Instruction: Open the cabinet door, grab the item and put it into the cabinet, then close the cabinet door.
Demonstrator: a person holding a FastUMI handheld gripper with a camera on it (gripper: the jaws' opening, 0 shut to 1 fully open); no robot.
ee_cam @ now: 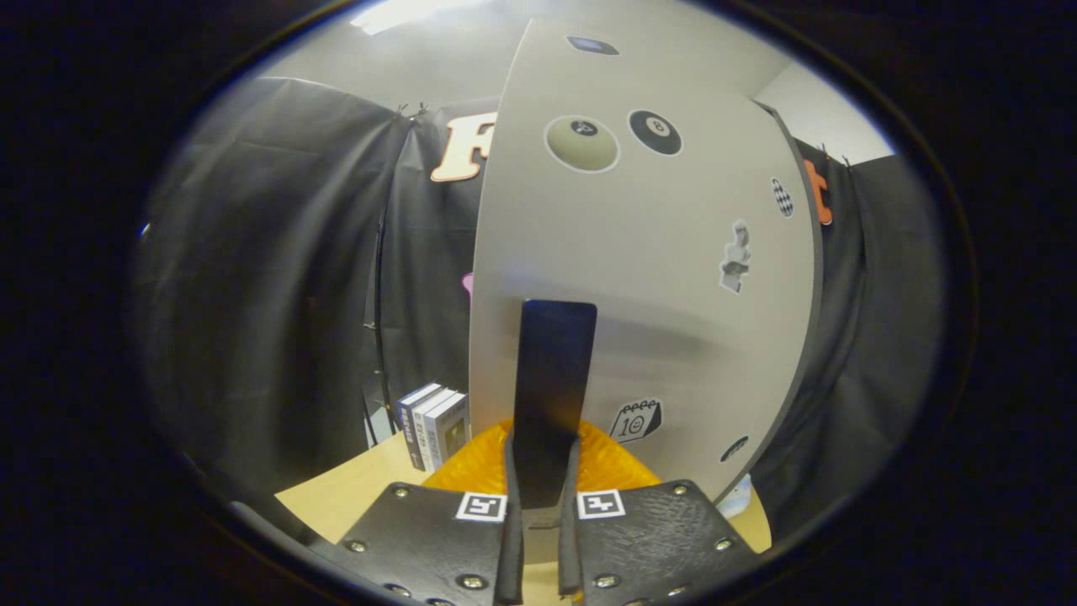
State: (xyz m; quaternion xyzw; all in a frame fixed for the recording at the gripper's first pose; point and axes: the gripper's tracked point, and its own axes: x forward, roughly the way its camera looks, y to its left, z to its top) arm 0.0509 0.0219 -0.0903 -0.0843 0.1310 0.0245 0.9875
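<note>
Books: three (433,423) upright on the wooden table (353,497), left of the cabinet.
Gripper: (542,539) fingers nearly together, pinching the dark flat handle (551,387).
Cabinet door: (656,295) grey with stickers, right behind the handle.
Orange item: (610,467) under the fingers, against the door.

My one camera rides on me just behind my fingers (538,505) and looks forward along them, tilted somewhat upward. It sits very close to the cabinet door (639,278), whose pale face bulges under the fisheye. The fingers close on a dark handle (551,387) rising straight ahead. Low down I see the counter (353,497), books (433,425) to the left near its far edge.
</note>
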